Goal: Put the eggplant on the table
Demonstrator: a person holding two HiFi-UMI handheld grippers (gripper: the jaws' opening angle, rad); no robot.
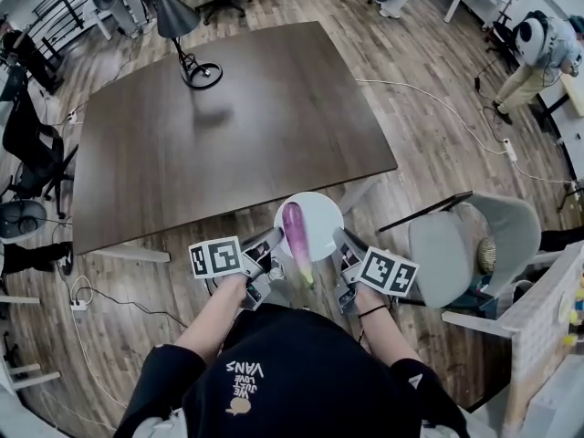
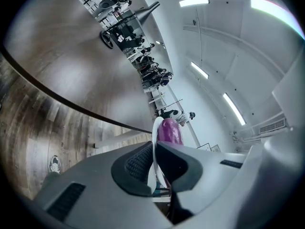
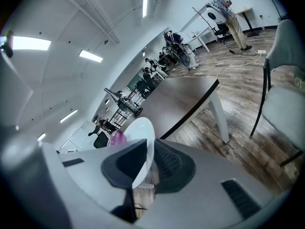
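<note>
Nearest the person, the left tool and right tool are each clenched on the rim of a white plate — left at its 8 o'clock, right at its 4 o'clock. The eggplant lies on that plate between them, about equally near both, with its long axis running 12 to 6 and its greenish end toward the person. The plate hangs just short of the counter's near edge, at 12. Beyond, the dark top lies open up to the lamp base at 11 — ample room. A chair stands at 3.

Head view looks steeply down; both gripper views face low toward the shared table.
</note>
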